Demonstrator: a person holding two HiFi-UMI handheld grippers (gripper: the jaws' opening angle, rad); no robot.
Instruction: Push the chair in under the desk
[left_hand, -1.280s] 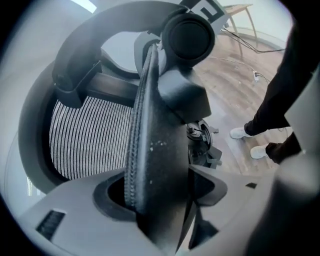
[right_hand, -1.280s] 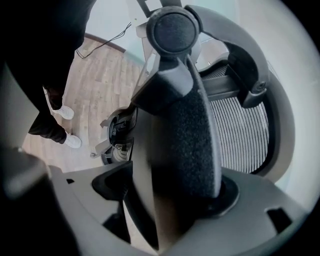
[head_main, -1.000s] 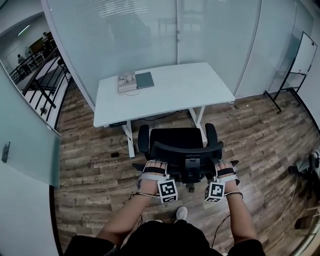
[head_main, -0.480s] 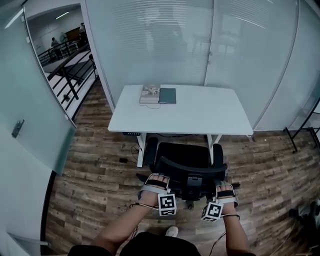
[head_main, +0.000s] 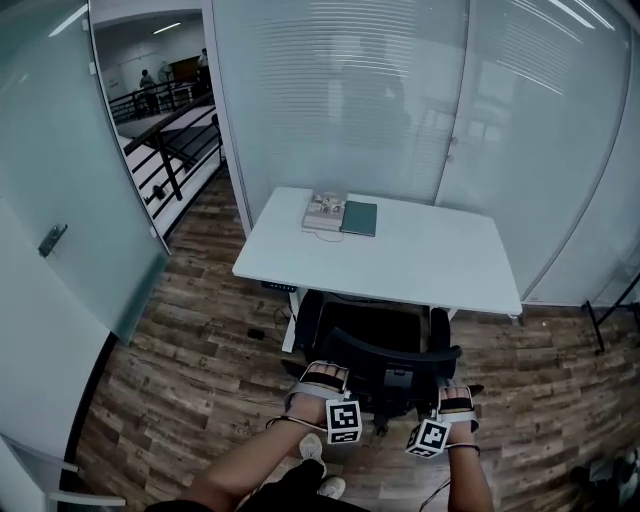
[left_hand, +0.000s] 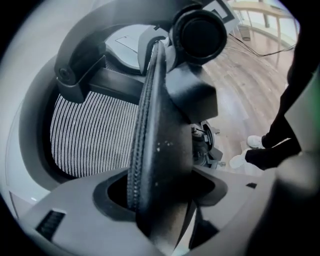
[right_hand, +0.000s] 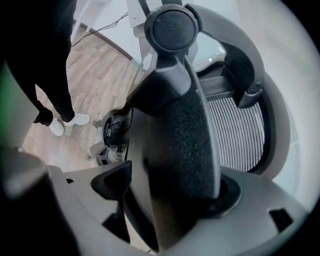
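Chair (head_main: 385, 352) is at my 12 o'clock, its seat nosing under the bench (head_main: 400, 262) and its backrest toward me. Left gripper (head_main: 325, 372) is on the backrest rim at 9 o'clock, right gripper (head_main: 453, 392) at 3 o'clock. Both sets of fingers are clamped wide on that rim, which fills each gap. I reckon the two-sided hold keeps the chair rolling in straight.

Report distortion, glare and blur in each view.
Head view: wide-angle bowing of the glass walls, ceiling-light streaks reflected up top, desk evenly lit and sharp. Left gripper view: fisheye with a black round border, chair back blurring nearest the lens, mesh crisp. Right gripper view: same black border and near blur, floor sharper.
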